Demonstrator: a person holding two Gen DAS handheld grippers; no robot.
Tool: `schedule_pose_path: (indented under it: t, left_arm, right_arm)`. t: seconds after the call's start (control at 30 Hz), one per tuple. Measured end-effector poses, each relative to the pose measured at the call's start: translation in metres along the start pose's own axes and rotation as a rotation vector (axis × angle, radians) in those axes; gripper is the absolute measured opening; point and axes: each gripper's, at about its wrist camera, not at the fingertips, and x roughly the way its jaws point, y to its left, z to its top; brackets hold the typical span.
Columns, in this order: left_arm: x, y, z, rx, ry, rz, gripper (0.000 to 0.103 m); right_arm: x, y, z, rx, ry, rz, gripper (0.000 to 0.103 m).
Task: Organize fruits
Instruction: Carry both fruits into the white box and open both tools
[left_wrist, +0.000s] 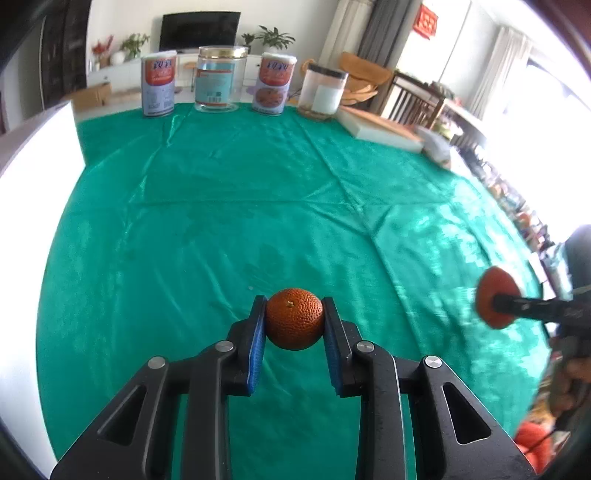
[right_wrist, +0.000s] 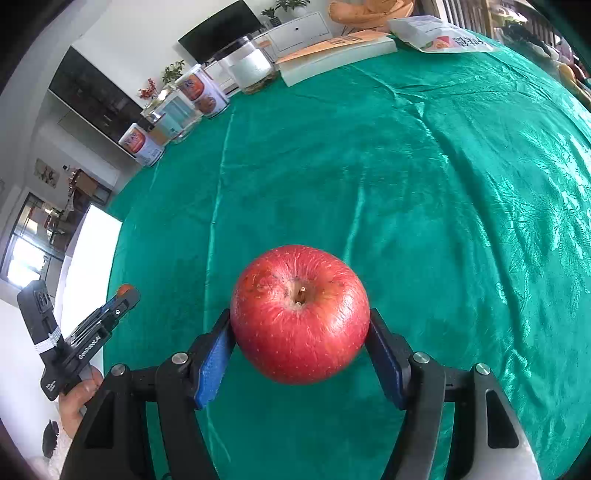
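My left gripper (left_wrist: 294, 319) is shut on a small orange tangerine (left_wrist: 294, 318) and holds it above the green tablecloth (left_wrist: 240, 206). My right gripper (right_wrist: 300, 325) is shut on a red apple (right_wrist: 300, 314), stem facing the camera, above the same cloth. In the left wrist view the right gripper (left_wrist: 495, 302) shows at the far right with the apple (left_wrist: 493, 291) in it. In the right wrist view the left gripper (right_wrist: 125, 293) shows at the far left with the tangerine (right_wrist: 125, 289) at its tip.
At the table's far edge stand two labelled cans (left_wrist: 158, 85) (left_wrist: 273, 83), a clear glass jar (left_wrist: 221, 78) and a white-filled jar (left_wrist: 322, 92). A wooden board on a white slab (left_wrist: 380, 127) and a snack bag (right_wrist: 439, 35) lie at the far right.
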Motion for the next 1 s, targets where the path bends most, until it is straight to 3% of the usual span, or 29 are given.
schedule_pose_path:
  t: [0.13,0.23,0.33,0.43,0.47,0.57,0.63,0.73,0.87,0.93,1.0]
  left_arm:
    - [-0.08,-0.013,-0.025,-0.055,0.03,-0.215,0.028]
    - [-0.156,-0.002,-0.038,-0.088,0.003,-0.3,0.028]
    - [-0.23,0.042,-0.033,-0.154,-0.103,-0.254,0.028]
    - [-0.283,0.106,-0.023,-0.235,-0.196,-0.134,0.029]
    - [-0.291,0.128,-0.021,-0.25,-0.214,-0.06,0.029]
    - [-0.279,0.195,-0.019,-0.3,-0.196,0.169,0.029]
    - [-0.252,0.238,-0.023,-0.351,-0.128,0.256,0.029]
    - [-0.208,0.284,-0.033,-0.421,-0.004,0.308,0.029]
    - [-0.178,0.305,-0.042,-0.45,0.107,0.338,0.031]
    - [-0.176,0.305,-0.043,-0.441,0.113,0.343,0.053]
    - [-0.183,0.307,-0.046,-0.435,0.1,0.361,0.072]
  right_arm:
    - [-0.016,0.059,-0.012,-0.051,0.019,0.159,0.068]
    - [-0.027,0.127,-0.02,-0.128,0.037,0.286,0.068]
    - [-0.03,0.208,-0.031,-0.241,0.076,0.397,0.068]
    - [-0.022,0.292,-0.045,-0.369,0.111,0.461,0.068]
    - [-0.014,0.32,-0.049,-0.416,0.119,0.462,0.068]
    - [0.025,0.396,-0.062,-0.541,0.167,0.428,0.068]
    - [0.056,0.436,-0.076,-0.627,0.191,0.368,0.068]
    - [0.108,0.478,-0.096,-0.741,0.246,0.253,0.068]
    - [0.165,0.497,-0.115,-0.806,0.315,0.059,0.068]
    - [0.182,0.501,-0.12,-0.837,0.341,0.0,0.069]
    - [0.184,0.504,-0.123,-0.874,0.3,-0.048,0.07]
